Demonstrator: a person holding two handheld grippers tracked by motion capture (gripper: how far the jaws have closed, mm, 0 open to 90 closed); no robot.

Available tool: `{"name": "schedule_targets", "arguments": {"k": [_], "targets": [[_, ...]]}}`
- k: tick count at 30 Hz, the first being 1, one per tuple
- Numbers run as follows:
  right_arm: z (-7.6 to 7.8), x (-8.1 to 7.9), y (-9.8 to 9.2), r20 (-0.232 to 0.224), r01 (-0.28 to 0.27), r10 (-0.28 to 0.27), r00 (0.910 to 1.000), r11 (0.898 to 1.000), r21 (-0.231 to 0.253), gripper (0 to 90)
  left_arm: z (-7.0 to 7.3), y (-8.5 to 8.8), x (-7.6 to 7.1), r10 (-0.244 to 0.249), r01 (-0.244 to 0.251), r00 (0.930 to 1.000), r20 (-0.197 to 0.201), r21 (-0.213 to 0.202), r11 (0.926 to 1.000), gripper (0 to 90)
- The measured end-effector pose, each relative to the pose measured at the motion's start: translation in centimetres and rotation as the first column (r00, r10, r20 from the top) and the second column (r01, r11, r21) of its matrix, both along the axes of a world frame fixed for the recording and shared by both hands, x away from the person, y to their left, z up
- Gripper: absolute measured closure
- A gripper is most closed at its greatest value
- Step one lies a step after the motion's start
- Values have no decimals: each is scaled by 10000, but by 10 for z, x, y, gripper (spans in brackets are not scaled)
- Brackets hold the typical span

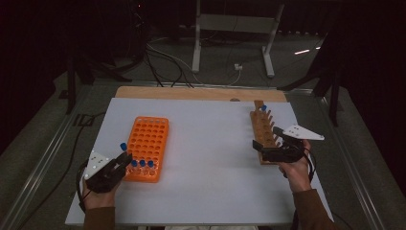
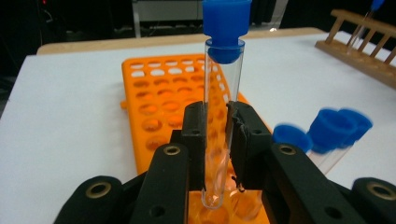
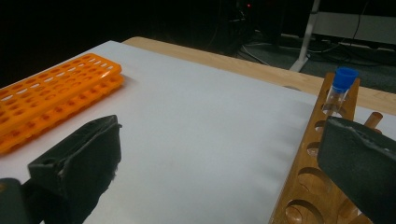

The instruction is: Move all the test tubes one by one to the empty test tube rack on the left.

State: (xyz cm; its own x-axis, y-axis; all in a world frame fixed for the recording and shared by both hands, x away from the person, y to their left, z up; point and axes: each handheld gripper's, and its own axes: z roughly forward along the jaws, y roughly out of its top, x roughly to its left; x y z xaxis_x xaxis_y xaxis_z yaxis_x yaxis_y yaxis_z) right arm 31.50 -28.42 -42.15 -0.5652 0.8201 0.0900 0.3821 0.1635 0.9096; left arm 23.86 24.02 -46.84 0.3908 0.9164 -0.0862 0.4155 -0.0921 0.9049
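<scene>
A clear test tube with a blue cap (image 2: 223, 70) stands upright between the jaws of my left gripper (image 2: 218, 135), which is shut on its lower half. In the high view, my left gripper (image 1: 119, 165) is at the near left corner of the orange tube rack (image 1: 148, 139), with the held tube's cap (image 1: 123, 146) sticking up. Three blue-capped tubes (image 1: 142, 164) stand in the rack's near row. My right gripper (image 1: 268, 139) is open, its jaws on either side of the near end of the wooden rack (image 1: 262, 125). One capped tube (image 3: 340, 91) stands at that rack's far end.
The white table top (image 1: 210, 143) lies between the two racks, with a wooden edge strip (image 1: 191, 93) at the back. Beyond it are cables and a grey stand (image 1: 234, 28) on the dark floor.
</scene>
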Motion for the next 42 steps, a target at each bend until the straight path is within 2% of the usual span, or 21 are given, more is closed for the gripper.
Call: {"name": "schedule_targets", "arguments": {"k": [7,9,14,17,19,22,27,32,35,42], "targets": [[0,0,0,11,-3,3,10000,10000,30,0,-8,-1,-3,-148,167,9989,-434,449,9989,781],[0,0,0,10,-14,14,10000,10000,37,0,-10,-2,-4,-195,243,9977,-655,732,9970,781],[0,-1,0,17,-48,48,10000,10000,39,0,-14,-3,-5,-310,474,9910,-1299,1252,9910,782],[0,-1,0,10,-53,53,10000,10000,56,0,-14,-3,-5,-371,581,9883,-1482,1404,9884,783],[0,-1,1,15,-57,57,10000,10000,37,0,-17,-4,-3,-379,675,9832,-1784,1630,9843,784],[0,-1,1,26,-72,72,10000,10000,38,0,-17,-6,-3,-406,725,9838,-1745,1803,9809,785],[-1,-1,1,12,-78,78,10000,10000,28,0,-17,-6,-4,-398,696,9840,-1734,1693,9831,781],[-1,0,0,1,-92,92,10000,10000,34,0,-16,-1,-5,-396,628,9849,-1686,1344,9889,740],[-1,1,1,-19,-83,83,10000,10000,36,0,-12,4,-7,-505,643,9879,-1464,908,9938,705],[-2,1,1,-31,-77,77,10000,10000,33,0,-1,16,-15,-645,666,9947,-801,236,9975,589]]}}
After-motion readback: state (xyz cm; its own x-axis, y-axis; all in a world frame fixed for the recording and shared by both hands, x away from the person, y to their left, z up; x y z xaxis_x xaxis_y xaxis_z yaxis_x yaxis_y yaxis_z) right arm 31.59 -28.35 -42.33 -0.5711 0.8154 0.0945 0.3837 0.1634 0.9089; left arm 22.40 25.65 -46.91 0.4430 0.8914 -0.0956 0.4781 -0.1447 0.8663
